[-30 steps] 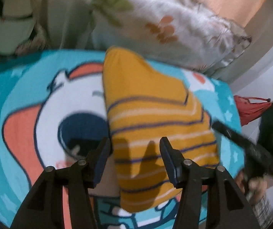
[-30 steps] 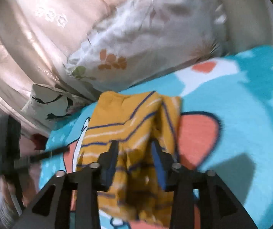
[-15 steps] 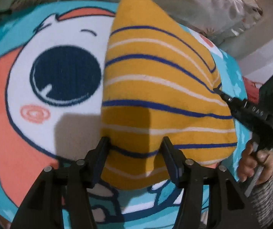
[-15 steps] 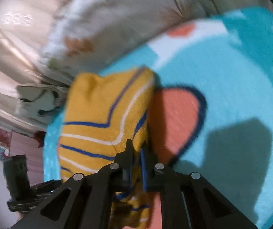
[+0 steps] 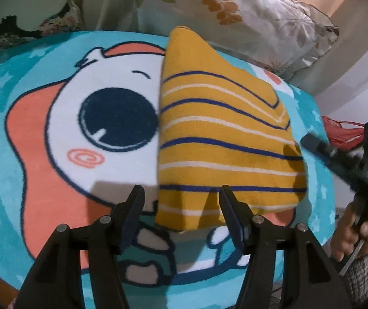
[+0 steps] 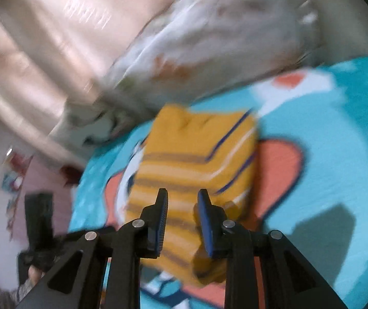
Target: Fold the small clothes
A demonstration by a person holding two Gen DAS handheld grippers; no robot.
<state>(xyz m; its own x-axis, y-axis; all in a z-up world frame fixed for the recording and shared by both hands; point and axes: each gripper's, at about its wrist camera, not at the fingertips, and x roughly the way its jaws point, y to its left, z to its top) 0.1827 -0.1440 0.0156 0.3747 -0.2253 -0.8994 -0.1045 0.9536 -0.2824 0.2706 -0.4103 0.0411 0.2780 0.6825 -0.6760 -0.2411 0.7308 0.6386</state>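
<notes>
A: What do we count here?

B: We see one garment (image 5: 225, 139), mustard yellow with navy and white stripes, folded into a rough wedge and lying flat on one teal blanket (image 5: 16, 82) printed with a cartoon face. Behind the blanket we make out two pillows: a pale one with orange leaves (image 5: 256, 18) and a white one with black marks (image 5: 29, 7), cut off at the frame edge.

A: And our grippers?

B: Two. Our left gripper (image 5: 180, 198) hangs over the garment's near edge with its jaws wide apart, nothing between them. Our right gripper (image 6: 182, 200) has its jaws apart too, by a narrower gap, above the garment (image 6: 197, 159); we cannot tell whether a pad touches the cloth.

A: What is hard to read?

B: The whole right wrist view is smeared with motion blur, so the stripes and pillow (image 6: 209, 38) lose detail. In the left view, the right gripper (image 5: 312, 141) enters from the right edge, just beside the garment, with only part of the hand (image 5: 356, 229) showing. A red thing (image 5: 343, 131) behind it is too cropped to name.
</notes>
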